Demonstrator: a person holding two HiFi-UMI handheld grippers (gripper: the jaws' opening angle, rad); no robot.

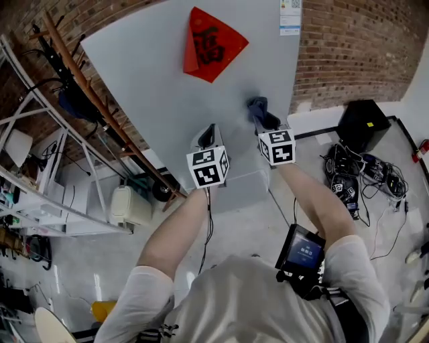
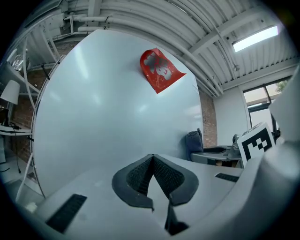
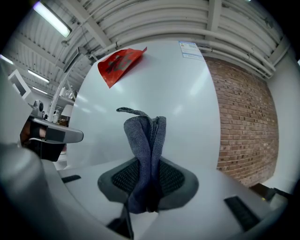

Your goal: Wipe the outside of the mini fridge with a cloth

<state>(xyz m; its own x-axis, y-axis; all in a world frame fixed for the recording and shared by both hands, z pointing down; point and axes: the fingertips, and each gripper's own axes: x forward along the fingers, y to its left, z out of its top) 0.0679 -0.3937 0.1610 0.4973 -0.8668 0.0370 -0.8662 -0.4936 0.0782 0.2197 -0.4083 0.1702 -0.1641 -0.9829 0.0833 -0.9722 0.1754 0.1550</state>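
– while the right claw (image 3: 150, 185) pinches the cloth (image 3: 144, 136) at the fridge (image 3: 187, 112), what might go wrong?
– a loose fold could snag the red paper (image 3: 119, 63) above and tear it. the left claw (image 2: 153, 180), pressed together and empty, hovers alongside.

Mini fridge (image 1: 154, 80) side: smooth pale-grey panel, soft sheen. Cloth (image 3: 145, 140): blue-grey knit, fine ribbed weave, matt. Red sticker (image 2: 159, 70): thin paper-like sheet, glossy, creased. White label (image 1: 289, 17): printed paper, smooth. Left tongs (image 2: 152, 176), right tongs (image 3: 149, 185): smooth matt grey plastic shells; pads (image 2: 136, 177) dark, finely dimpled, rubbery. Brick wall (image 1: 362, 47): rough, matt.
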